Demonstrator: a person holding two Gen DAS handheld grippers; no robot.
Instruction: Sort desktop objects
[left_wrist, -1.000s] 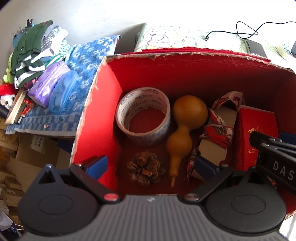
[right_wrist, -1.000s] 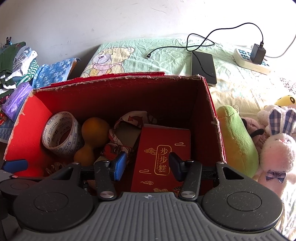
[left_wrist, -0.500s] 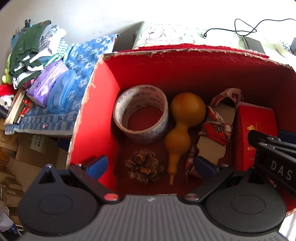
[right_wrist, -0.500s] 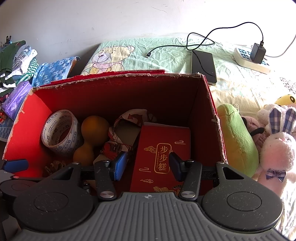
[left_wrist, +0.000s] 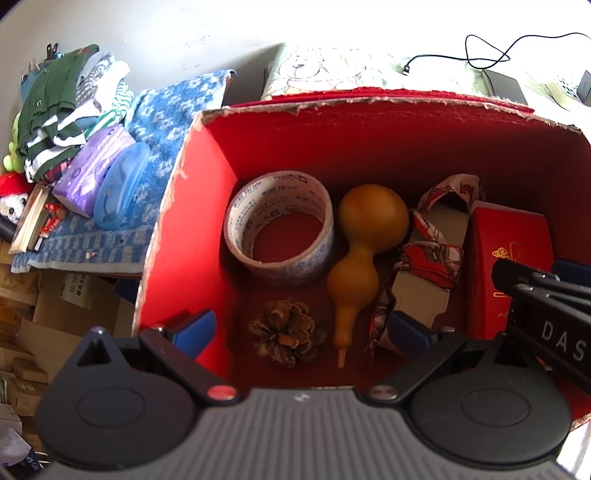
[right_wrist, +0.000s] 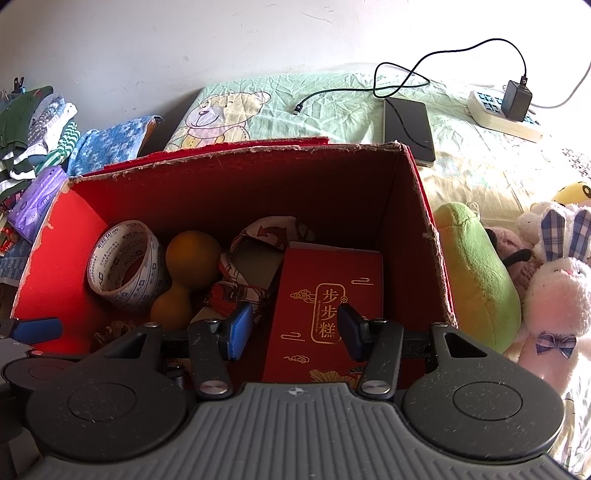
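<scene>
Both the left gripper (left_wrist: 301, 326) and right gripper (right_wrist: 291, 328) are held wide and empty over the box (right_wrist: 236, 155). Sorting seems nearly done; withdrawal is called for.

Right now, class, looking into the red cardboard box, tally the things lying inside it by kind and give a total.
Tape roll: 1
Gourd: 1
Pine cone: 1
Patterned scarf bundle: 1
Red gift box: 1
Total in the cardboard box: 5
</scene>
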